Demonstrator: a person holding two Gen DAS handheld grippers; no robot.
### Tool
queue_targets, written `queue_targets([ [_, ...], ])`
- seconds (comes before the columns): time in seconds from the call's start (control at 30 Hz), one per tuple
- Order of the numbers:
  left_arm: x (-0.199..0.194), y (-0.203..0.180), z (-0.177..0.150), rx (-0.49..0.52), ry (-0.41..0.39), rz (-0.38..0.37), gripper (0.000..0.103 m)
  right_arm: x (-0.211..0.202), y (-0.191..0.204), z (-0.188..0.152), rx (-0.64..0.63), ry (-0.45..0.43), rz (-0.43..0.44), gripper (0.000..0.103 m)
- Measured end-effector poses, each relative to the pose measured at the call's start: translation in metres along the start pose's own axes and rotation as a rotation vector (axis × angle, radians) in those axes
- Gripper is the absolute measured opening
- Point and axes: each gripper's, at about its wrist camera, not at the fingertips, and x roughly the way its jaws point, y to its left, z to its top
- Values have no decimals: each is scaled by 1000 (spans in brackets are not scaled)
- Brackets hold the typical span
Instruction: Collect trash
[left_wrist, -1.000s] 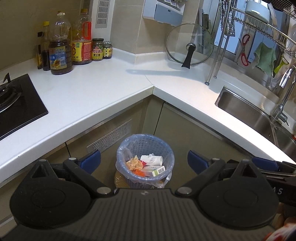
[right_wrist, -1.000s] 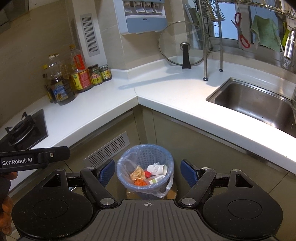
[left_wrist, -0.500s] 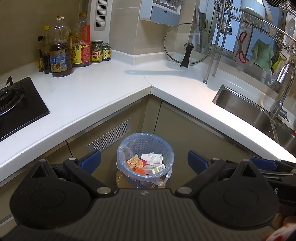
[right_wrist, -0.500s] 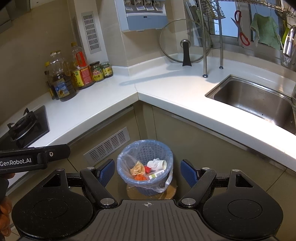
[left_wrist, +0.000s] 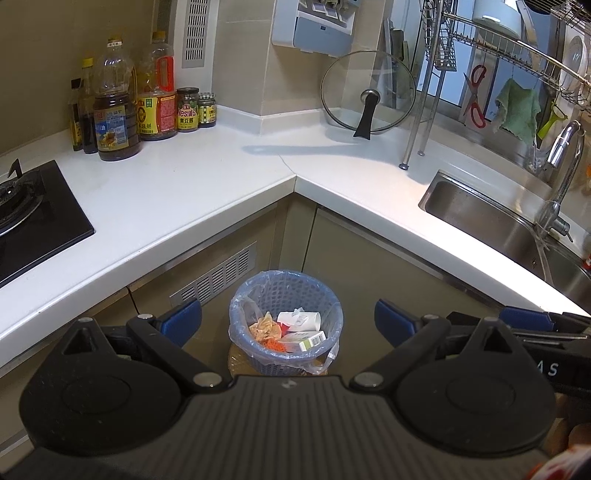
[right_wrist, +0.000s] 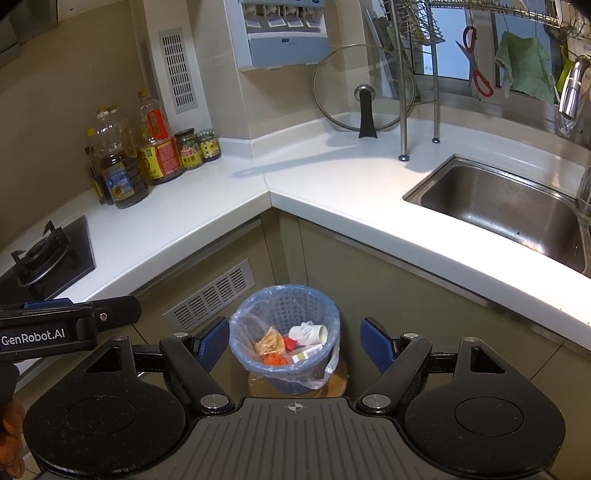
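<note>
A blue mesh trash basket (left_wrist: 286, 291) with a clear plastic liner stands on the floor in the counter corner; it also shows in the right wrist view (right_wrist: 284, 306). Inside lie a white paper cup (left_wrist: 299, 320), a crumpled yellow wrapper (left_wrist: 264, 326), orange scraps, a red bit and a small white-green box (left_wrist: 312, 339). My left gripper (left_wrist: 288, 323) is open and empty, high above the basket. My right gripper (right_wrist: 294, 341) is open and empty, also high above it. The left gripper's body (right_wrist: 66, 326) shows at the left of the right wrist view.
A white L-shaped counter (left_wrist: 207, 184) wraps the corner. Oil bottles and jars (left_wrist: 136, 110) stand at the back left, a gas hob (left_wrist: 22, 214) at the left. A glass lid (left_wrist: 367, 94) leans on the wall. A steel sink (right_wrist: 506, 206) and dish rack are at the right.
Both grippers have risen and pulled back from the basket, which now looks smaller and lower in both views. Both stay open and empty.
</note>
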Motion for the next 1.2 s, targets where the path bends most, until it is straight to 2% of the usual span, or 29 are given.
queue_targets([
  [1.2, -1, 3, 1, -2, 3, 5, 99, 2, 0, 1, -2, 2, 3, 78],
])
